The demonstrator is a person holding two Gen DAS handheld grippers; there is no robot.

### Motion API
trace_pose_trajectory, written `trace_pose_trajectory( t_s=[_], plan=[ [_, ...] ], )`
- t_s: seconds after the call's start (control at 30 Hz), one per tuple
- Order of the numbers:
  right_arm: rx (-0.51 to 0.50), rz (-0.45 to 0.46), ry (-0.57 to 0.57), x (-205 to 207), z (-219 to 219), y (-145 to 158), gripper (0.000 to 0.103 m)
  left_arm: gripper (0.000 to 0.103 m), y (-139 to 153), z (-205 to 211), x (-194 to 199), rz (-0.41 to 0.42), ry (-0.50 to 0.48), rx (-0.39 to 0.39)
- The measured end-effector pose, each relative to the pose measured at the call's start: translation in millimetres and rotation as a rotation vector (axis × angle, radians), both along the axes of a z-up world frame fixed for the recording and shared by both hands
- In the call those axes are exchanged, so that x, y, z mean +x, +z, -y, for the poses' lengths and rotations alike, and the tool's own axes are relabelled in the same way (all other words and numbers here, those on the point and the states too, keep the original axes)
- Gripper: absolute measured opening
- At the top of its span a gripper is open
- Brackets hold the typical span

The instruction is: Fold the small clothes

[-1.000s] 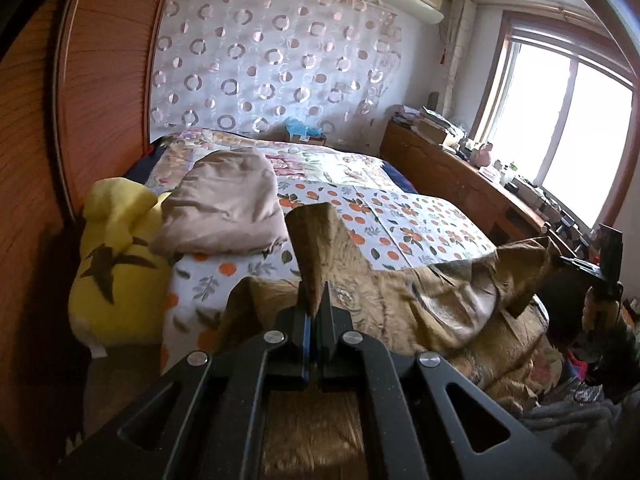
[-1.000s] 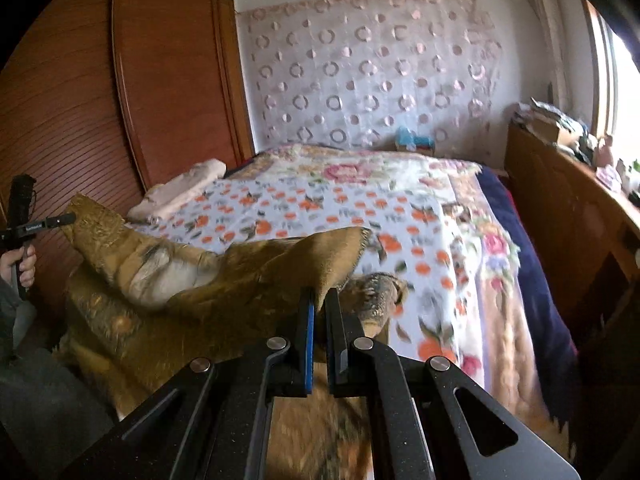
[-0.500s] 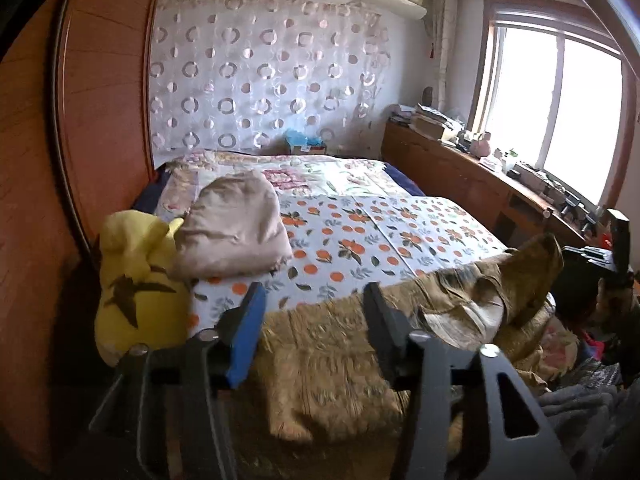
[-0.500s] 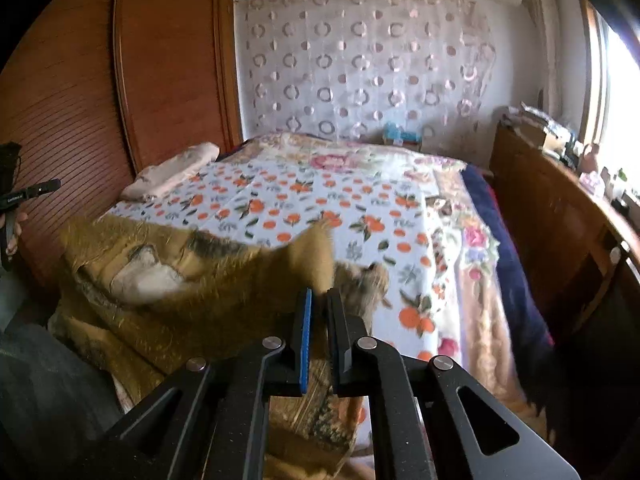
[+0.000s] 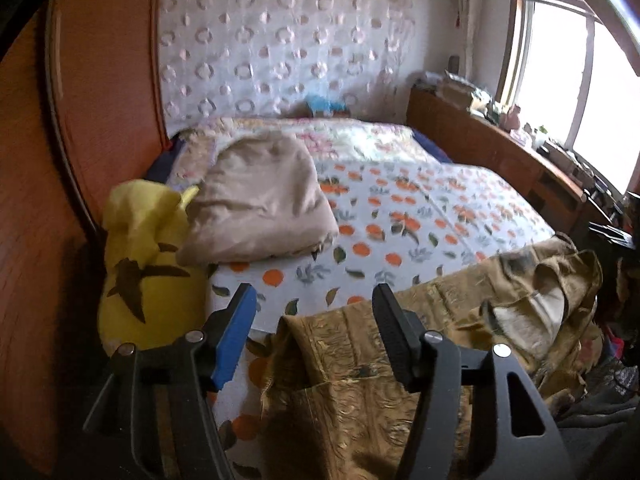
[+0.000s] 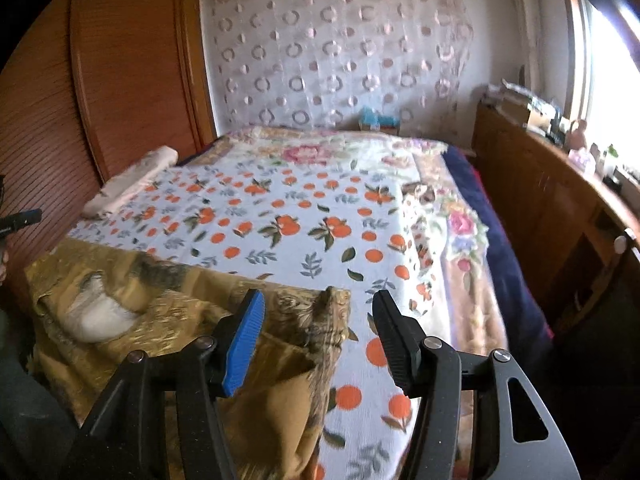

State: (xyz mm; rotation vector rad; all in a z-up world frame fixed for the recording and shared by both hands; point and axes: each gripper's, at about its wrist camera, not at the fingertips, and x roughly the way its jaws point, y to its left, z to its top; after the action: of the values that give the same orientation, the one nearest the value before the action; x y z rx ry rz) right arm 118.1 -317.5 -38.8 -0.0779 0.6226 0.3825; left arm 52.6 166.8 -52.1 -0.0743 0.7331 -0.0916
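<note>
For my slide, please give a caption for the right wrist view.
Right gripper, jaws opening, above golden-brown patterned garment on orange-print bedsheet.

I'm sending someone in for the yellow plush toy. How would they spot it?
Start at the bed with the orange-print sheet, then go to the side along the wooden wardrobe. The plush leans there beside a folded beige blanket; it alone is bright yellow with dark markings.

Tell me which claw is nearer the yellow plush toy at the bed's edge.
Left. The left claw hangs just right of the yellow plush toy, over the golden garment. The right claw is at the garment's far corner; the toy is outside its view.
</note>
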Motion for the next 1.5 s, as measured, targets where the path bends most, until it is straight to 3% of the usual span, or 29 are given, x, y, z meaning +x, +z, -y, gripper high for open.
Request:
trace_pose_trajectory(
  t_s=[0.37,0.57,0.73,0.8,0.83,0.87,0.9,0.97,1.1,1.27,1.5],
  plan=[
    [-0.003,-0.156,0.039,49.5,-17.1,-8.5,0.058,0.061,-44.5,-4.5,37.2,-0.157,-0.023,0.010],
    [-0.040,-0.199,0.041,60.7,-22.3,-15.0,0.058,0.061,-63.0,0.2,45.7,-0.230,-0.036,0.031],
    [-0.040,-0.194,0.064,60.0,-29.2,-11.0,0.058,0.061,-64.7,8.4,45.5,-0.237,-0.048,0.075],
    [-0.041,-0.188,0.088,56.3,-31.4,-10.5,0.047,0.050,-64.9,13.7,44.9,-0.234,-0.067,0.100],
    [-0.033,-0.189,0.103,54.9,-31.5,-10.7,0.032,0.045,-63.9,15.5,44.3,-0.232,-0.084,0.094],
    [-0.009,-0.199,0.129,51.9,-31.8,-10.5,0.015,0.031,-63.3,16.6,43.0,-0.231,-0.095,0.088],
    [0.003,-0.185,0.142,46.7,-32.1,-9.0,0.014,0.019,-62.3,17.8,42.0,-0.231,-0.107,0.078],
    [0.003,-0.133,0.150,33.9,-31.8,-2.8,0.010,0.011,-58.9,18.7,37.1,-0.227,-0.144,0.026],
    [0.018,0.014,0.159,-12.7,-29.1,44.4,0.009,0.008,-25.8,22.0,13.8,-0.121,-0.164,-0.001],
    [0.075,0.195,0.178,-70.5,-13.9,123.6,0.009,0.007,63.2,28.1,-30.3,0.113,-0.175,-0.038],
    [0.151,0.459,0.177,-137.0,11.3,245.6,0.008,0.007,180.6,42.1,-74.2,0.416,-0.152,0.019]
  ],
)
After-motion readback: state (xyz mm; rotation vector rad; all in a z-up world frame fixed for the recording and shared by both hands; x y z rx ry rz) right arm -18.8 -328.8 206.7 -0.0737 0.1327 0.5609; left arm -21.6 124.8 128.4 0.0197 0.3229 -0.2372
